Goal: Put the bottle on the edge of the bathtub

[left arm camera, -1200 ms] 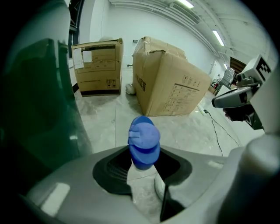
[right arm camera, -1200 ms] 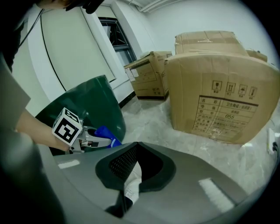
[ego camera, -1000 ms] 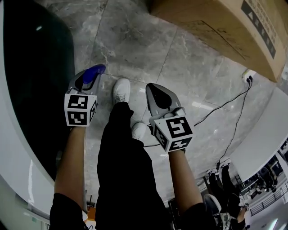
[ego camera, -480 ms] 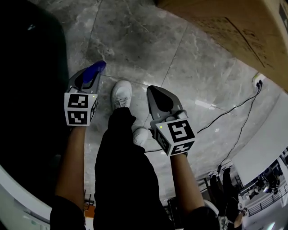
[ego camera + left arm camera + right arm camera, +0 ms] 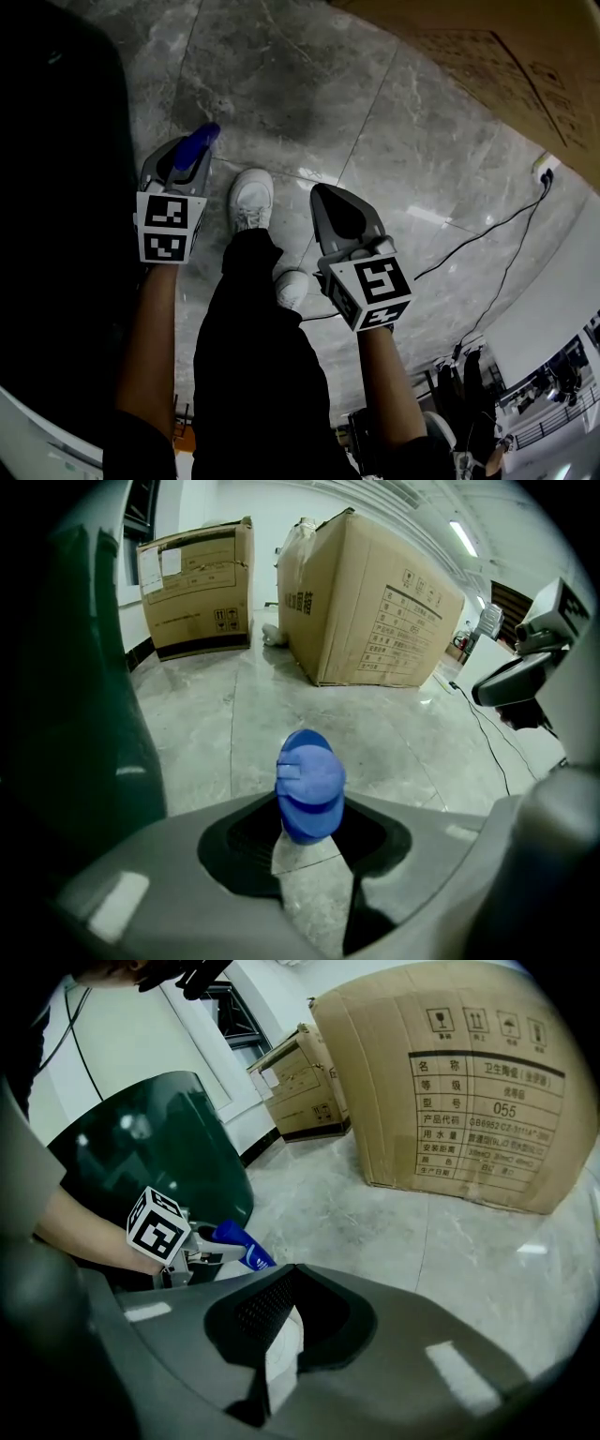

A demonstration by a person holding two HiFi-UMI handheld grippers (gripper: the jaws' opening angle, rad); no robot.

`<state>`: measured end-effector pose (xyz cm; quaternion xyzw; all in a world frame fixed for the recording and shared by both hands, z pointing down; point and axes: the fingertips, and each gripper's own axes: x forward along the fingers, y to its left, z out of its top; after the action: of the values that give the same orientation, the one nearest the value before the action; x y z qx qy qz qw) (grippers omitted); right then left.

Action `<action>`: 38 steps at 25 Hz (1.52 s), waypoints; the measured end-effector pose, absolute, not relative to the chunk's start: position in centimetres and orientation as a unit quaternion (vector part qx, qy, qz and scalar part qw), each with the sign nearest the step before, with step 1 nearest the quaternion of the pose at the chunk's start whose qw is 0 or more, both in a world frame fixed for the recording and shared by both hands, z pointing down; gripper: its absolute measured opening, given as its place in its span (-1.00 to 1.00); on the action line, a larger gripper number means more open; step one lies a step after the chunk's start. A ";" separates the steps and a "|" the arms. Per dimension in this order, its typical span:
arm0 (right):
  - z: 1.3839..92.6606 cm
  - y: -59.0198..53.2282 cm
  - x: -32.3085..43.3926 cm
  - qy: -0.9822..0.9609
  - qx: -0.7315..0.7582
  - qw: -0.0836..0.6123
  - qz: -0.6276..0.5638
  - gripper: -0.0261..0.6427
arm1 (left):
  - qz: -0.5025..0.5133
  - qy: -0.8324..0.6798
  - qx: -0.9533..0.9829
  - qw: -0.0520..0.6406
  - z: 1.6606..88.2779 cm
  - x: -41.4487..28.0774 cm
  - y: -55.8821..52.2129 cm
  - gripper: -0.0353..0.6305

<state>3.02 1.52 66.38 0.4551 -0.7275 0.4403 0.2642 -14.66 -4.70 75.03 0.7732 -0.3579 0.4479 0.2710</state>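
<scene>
**Bottle in left gripper, carried beside the tub, not yet placed**

- Left gripper point(image 5: 190, 155): fingers clenched on a small blue bottle point(image 5: 309, 785). Grip sits on the lower body, and the capped end sticks out past the fingertips. In the head view the bottle point(image 5: 200, 143) is in the air above the grey marble floor point(image 5: 309, 84), not resting on any surface.
- Right gripper point(image 5: 335, 208): fingers closed together with nothing between them, only floor showing through the slit. It is held beside the person's leg, well apart from the bottle.
- Bathtub point(image 5: 150, 1138): dark glossy wall to the person's left, with a pale rim point(image 5: 37, 436) at the lower left of the head view. The bottle is near the wall but not over the rim.
- Cardboard boxes point(image 5: 375, 602) stand further off.

Handling (judgement): the bottle looks like plastic, so probably light, fairly stiff and smooth-skinned. It could slip or swivel in a two-point pinch. The present mid-body hold seems right, since it leaves the base free to land flat. The rim looks narrow and rounded, so tipping is the risk. Seat the base fully before releasing.
</scene>
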 end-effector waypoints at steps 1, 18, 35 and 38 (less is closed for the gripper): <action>66.4 1.5 3.0 -0.727 0.456 0.264 0.441 -0.85 | 0.447 -0.358 0.774 0.269 75.0 -14.6 -4.8 -0.43; 65.1 1.9 3.4 -0.728 0.459 0.262 0.436 -0.85 | 0.441 -0.339 0.786 0.270 74.3 -13.9 -3.7 -0.41; 59.2 0.5 3.8 -0.738 0.471 0.248 0.416 -0.85 | 0.417 -0.353 0.801 0.246 67.3 -12.9 -5.2 -0.39; 57.5 0.0 3.8 -0.741 0.473 0.243 0.409 -0.85 | 0.409 -0.362 0.803 0.239 65.3 -12.6 -5.6 -0.42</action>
<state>3.84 -0.02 57.48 0.4733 -0.7412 0.4091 0.2434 -12.56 -5.61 65.26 0.8029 -0.3623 0.4086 0.2392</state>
